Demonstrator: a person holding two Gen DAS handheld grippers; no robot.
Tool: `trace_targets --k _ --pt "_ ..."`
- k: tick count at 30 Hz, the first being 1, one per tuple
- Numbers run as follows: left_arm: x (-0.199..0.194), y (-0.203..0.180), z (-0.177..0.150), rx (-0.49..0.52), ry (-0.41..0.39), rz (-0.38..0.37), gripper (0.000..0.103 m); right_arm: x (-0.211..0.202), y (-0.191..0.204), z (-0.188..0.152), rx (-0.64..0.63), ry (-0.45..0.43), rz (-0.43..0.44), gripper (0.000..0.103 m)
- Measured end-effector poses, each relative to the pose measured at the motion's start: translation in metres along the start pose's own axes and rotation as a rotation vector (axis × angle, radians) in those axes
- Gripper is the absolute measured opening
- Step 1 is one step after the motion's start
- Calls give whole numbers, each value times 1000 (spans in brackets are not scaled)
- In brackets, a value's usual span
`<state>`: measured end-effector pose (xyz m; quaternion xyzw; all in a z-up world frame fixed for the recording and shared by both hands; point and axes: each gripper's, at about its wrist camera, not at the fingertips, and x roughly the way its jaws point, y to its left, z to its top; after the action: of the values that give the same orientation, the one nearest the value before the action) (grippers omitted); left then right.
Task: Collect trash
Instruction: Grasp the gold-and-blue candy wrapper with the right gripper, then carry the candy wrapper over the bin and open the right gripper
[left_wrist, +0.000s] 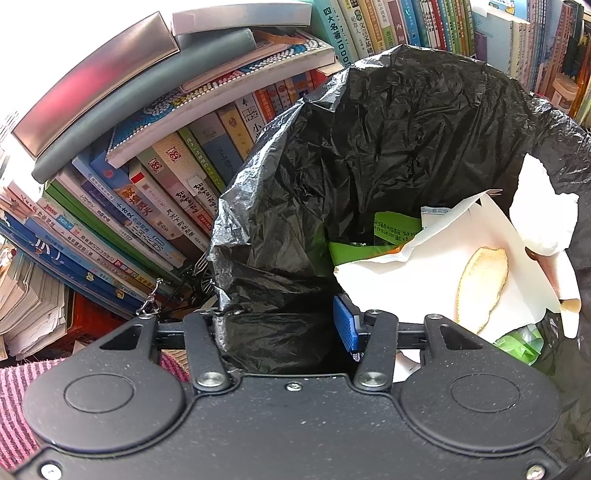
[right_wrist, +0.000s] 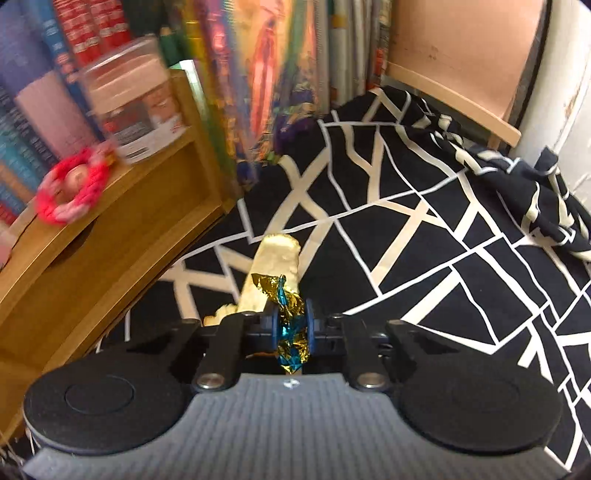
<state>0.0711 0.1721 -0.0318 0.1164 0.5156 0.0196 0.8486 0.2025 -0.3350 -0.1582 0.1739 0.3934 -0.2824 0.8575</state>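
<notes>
**Wrapper pinched, bag held open: carry it across cleanly**

Books crowd the shelves behind both views, and a black cloth (right_wrist: 424, 229) with white lines covers the surface we are clearing. Nearest us, our right gripper (right_wrist: 290, 325) is clenched on a gold-and-blue foil wrapper (right_wrist: 290, 332), which stands crumpled between the blue pads. Just beyond it a pale peel (right_wrist: 275, 273) lies on the cloth, towards the cloth's left edge beside a wooden box (right_wrist: 110, 236); we judge that goes next.

Our left gripper (left_wrist: 284, 328) grips a bunched fold of the black bag (left_wrist: 388, 140) at its near rim, keeping the mouth open. Inside, past the rim, lie white paper (left_wrist: 424, 273), a peel strip (left_wrist: 480, 284) and green packaging (left_wrist: 391, 225).

To do this well, we should keep the squeeze firm, since foil slips, lift clear of the cloth without dragging the peel, and let go only once the wrapper is well over the bag's mouth, not its rim.
</notes>
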Motion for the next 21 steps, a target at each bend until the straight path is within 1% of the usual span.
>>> trace_targets --k 2,5,7,13,17,19,21 --pt "0 0 0 -1 -2 -3 47 -12 4 -4 -35 -15 15 16" --pt "1 2 -1 -4 -7 -5 47 -36 10 -7 -78 -45 43 15" --pt "1 3 -2 -7 -9 -8 47 -56 14 -9 -106 -67 69 15" --pt "0 6 -4 -8 -17 -17 47 -121 32 -15 -242 -123 148 15" --pt "0 5 -4 -6 -20 -17 47 -169 43 -20 -326 -156 227 15" --pt "-1 5 -5 -2 -25 -16 47 -195 48 -26 -359 -171 284 15" --pt "-1 4 -5 -1 -28 -15 47 -218 52 -32 -377 -184 363 15"
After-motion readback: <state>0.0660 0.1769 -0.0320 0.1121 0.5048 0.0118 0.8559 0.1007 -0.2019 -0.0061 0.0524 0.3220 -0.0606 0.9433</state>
